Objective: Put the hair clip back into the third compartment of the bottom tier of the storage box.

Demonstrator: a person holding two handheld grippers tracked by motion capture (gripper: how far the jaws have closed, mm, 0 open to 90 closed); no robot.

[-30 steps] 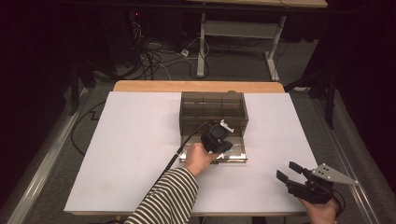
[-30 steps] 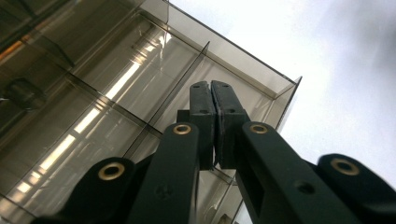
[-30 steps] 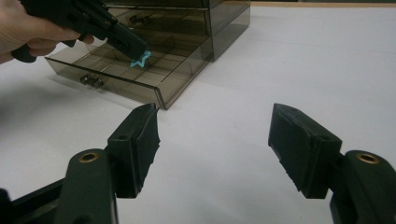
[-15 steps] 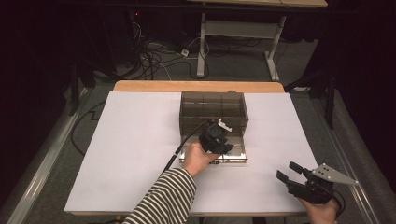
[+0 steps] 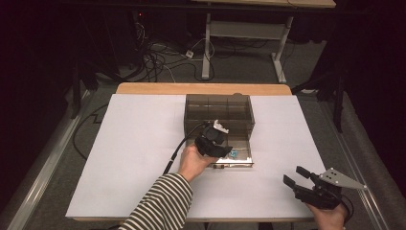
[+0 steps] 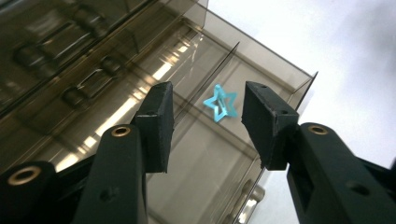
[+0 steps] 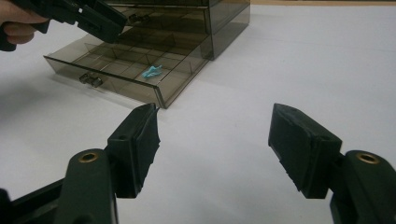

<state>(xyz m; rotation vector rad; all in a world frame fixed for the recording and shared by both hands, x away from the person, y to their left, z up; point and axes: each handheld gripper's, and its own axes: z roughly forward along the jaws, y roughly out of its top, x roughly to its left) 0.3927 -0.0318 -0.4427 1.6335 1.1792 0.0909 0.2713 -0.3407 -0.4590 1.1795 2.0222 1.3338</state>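
Left gripper (image 6: 205, 126) over pulled-out drawer (image 5: 242, 165), jaws just spread, blue star clip (image 6: 221, 104) released inside; lift clear before pushing drawer. Right gripper (image 7: 215, 147) spread, empty.

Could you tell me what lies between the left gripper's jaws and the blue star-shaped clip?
Nothing: in the left gripper view, the left gripper hangs open above the small blue star-shaped clip.

No legible text or markings
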